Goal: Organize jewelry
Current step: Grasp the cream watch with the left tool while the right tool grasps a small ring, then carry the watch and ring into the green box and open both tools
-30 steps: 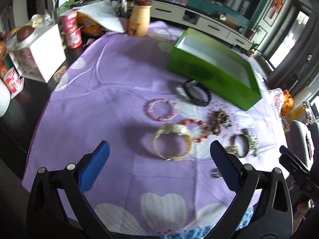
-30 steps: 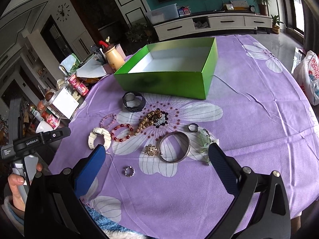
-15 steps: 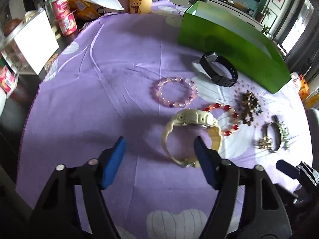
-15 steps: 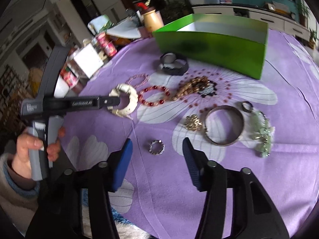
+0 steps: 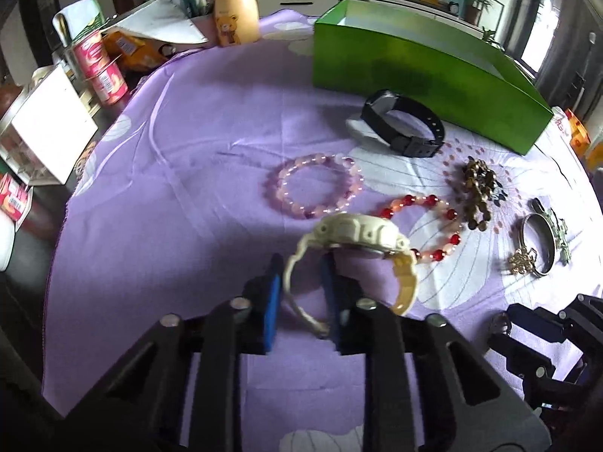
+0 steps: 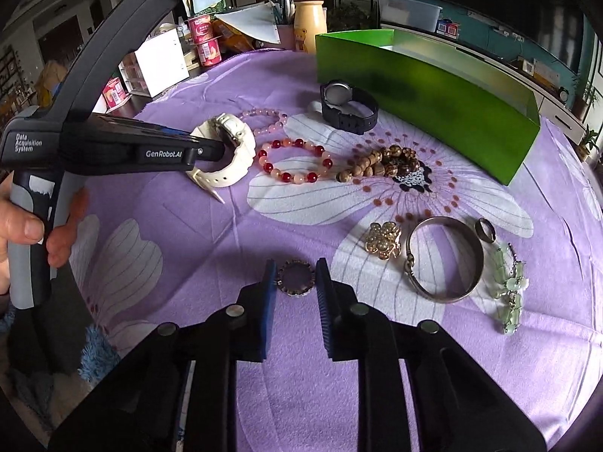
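Your left gripper [image 5: 301, 282] clamps the cream watch [image 5: 354, 239] strap, well short of the green box [image 5: 414, 71]. Your right gripper [image 6: 294, 282] closes around the beaded ring [image 6: 295, 278], farther from it.

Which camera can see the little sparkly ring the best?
The right wrist camera. The small ring lies whole and sharp between the right gripper's blue pads. In the left wrist view it is only a dim sliver beside that gripper, mostly hidden.
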The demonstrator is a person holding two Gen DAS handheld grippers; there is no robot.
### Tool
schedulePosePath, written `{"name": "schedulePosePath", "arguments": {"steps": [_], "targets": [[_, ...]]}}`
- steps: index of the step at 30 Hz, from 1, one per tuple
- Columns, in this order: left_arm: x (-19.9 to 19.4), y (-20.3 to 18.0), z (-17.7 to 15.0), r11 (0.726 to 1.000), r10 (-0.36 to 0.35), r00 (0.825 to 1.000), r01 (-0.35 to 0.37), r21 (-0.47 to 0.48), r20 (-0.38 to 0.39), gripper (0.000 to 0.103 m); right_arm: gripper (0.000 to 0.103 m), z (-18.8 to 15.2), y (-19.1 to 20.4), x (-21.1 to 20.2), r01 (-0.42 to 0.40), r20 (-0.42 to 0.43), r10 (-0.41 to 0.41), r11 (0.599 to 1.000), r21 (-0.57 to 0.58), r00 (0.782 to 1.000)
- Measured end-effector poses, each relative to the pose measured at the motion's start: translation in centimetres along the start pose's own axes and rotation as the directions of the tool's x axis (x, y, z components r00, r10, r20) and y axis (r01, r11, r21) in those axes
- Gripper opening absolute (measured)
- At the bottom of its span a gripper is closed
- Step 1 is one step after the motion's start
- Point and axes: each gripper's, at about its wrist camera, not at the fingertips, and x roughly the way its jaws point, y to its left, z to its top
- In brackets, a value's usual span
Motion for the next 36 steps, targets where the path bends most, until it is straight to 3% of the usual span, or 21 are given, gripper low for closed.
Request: {"name": "schedulePosePath", "arguments": {"steps": [2, 12, 19, 28, 36], "targets": [[0.0, 0.0, 0.0, 1.0, -0.003, 1.0, 0.003, 0.0, 0.001, 0.01, 0.021, 0.0, -0.1, 0.0, -0.005, 0.001, 0.004, 1.0, 0.01, 1.0], [-2.9, -0.1, 0.8, 0.993, -0.116, 0.992, 0.118, -0.026, 0.048, 0.01, 0.021, 1.2, -1.9, -2.4, -0.019, 0.084, 0.013, 0.997, 0.069, 0.996], [-5.1, -0.9, 3.3, 0.985, -0.171, 0.98, 0.174, -0.022, 0.099, 0.01, 0.021, 2.9, -4.5, -4.3, -0.002, 0.151, -0.015, 0.994, 0.112, 0.988], [-5.4, -2.7, 9.2, 0.98, -0.197, 0.969, 0.2, -0.002, 0.151, 0.01, 0.021, 7.0, -9.0, -5.6, 0.032, 0.241, -0.07, 0.987, 0.16, 0.968], [-3.4, -5.0, 16.0, 0.972, -0.225, 0.957, 0.232, -0.019, 0.184, 0.01, 0.021, 11.3, -13.0, -4.3, 0.042, 0.284, -0.104, 0.976, 0.215, 0.953]]}}
